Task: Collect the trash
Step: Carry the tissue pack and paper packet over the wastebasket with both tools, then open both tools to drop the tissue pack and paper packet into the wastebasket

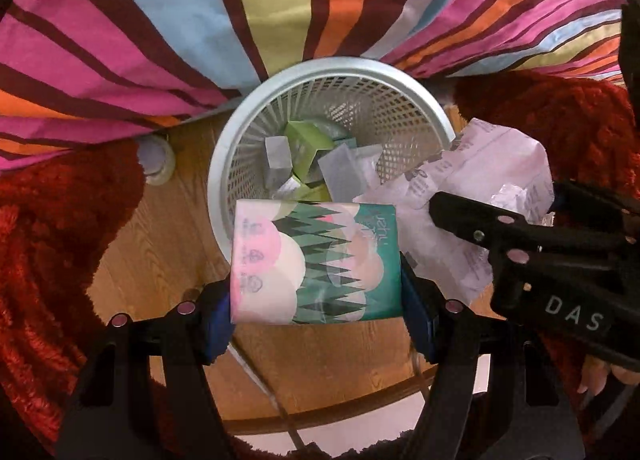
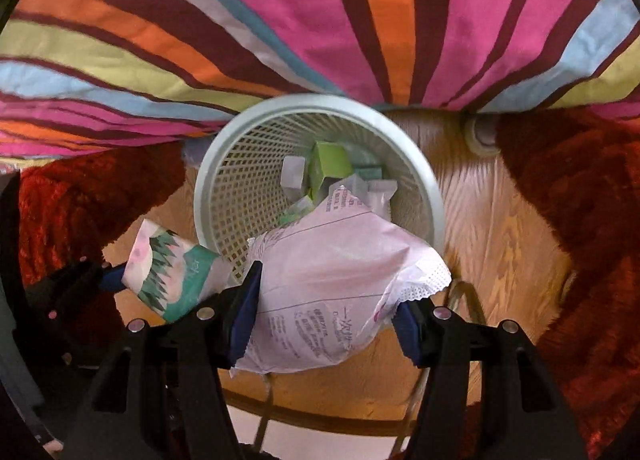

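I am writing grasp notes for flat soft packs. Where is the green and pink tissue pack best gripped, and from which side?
Grip the green and pink tissue pack across its two short side edges, coming from its near end, as the left gripper does. The pack is flat and rectangular, so the blue pads press on parallel edges, and the far end hangs free over the white mesh wastebasket.

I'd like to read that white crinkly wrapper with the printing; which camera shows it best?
The right wrist view: the white wrapper fills the middle, held in the right gripper, print facing the camera. The left wrist view shows it only sideways at the right, partly hidden by the gripper.
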A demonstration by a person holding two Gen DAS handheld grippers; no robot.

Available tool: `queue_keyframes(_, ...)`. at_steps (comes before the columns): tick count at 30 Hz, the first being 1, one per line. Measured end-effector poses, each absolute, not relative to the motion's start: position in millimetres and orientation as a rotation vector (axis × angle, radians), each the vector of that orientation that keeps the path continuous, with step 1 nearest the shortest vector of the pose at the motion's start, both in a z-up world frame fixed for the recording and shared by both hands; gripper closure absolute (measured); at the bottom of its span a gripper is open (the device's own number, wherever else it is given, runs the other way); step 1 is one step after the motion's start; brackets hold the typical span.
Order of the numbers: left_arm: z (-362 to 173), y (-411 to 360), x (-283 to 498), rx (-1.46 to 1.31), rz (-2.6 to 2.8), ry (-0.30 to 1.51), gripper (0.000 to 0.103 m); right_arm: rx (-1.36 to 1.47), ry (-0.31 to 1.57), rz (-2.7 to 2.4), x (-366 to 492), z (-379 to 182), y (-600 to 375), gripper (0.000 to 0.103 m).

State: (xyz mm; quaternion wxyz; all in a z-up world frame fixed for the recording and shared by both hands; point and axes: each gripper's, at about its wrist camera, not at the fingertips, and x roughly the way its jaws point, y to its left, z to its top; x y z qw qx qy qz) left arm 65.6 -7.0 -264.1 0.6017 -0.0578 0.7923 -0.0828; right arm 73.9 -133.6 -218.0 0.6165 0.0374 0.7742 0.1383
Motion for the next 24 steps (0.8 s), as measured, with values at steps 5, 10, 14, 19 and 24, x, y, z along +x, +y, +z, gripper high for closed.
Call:
queue_keyframes(5, -272.7, -6.7, 67.1, -0.158, -0.184, 1.882, 0.035, 0.166, 1.850, 0.274, 78.0, -238.5, -139.6, 0.047)
queue_keyframes(10, -277.9, -5.6, 68.2, -0.186, -0.187, 1.915, 0.035, 0.183, 1.891, 0.247, 76.8, -253.4, -139.8, 0.047)
queue_keyframes(14, -280.8, -7.6, 69.6, -0.196, -0.179, 1.943, 0.035, 0.252, 1.932, 0.226, 75.8, -265.4, -145.1, 0.047)
queue_keyframes(19, -283.9, -6.1, 70.6, -0.230, -0.148, 1.965, 0.035, 0.317, 1.957, 0.196, 74.3, -275.6, -150.6, 0.046)
queue_keyframes(24, -287.3, -6.1, 71.6, -0.244, -0.133, 1.979, 0.035, 0.316, 1.953, 0.196, 75.1, -275.2, -150.2, 0.045)
